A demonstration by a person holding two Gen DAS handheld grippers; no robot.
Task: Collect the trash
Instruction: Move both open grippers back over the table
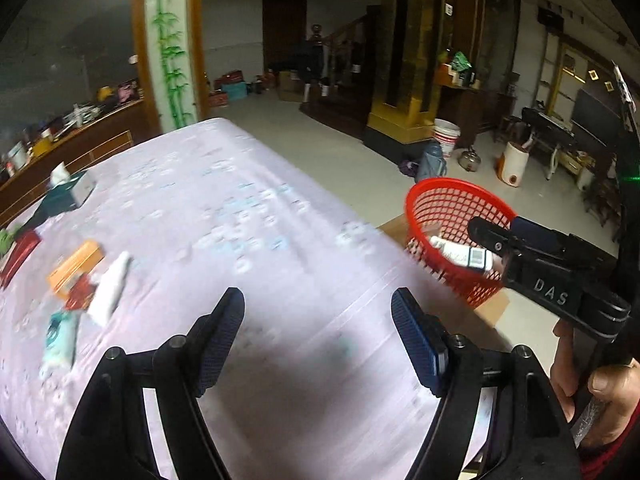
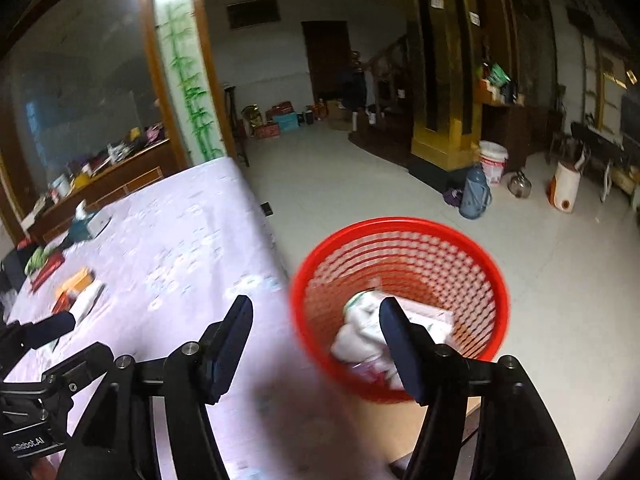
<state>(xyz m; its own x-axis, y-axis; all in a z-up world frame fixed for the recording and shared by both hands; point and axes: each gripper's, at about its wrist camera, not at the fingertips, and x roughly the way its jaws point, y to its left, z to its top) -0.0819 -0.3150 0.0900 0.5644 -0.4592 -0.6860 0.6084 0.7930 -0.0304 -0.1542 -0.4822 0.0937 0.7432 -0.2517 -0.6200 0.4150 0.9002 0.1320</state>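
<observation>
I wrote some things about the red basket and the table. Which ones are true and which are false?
1. The red basket already has trash in it. True.
2. The left gripper is squeezing a box. False: its jaws are open with nothing between them.
3. Small boxes still lie on the table. True.
4. The red basket stands on top of the table. False: it stands lower down, beside the table's edge.
5. The right gripper is open and empty. True.
</observation>
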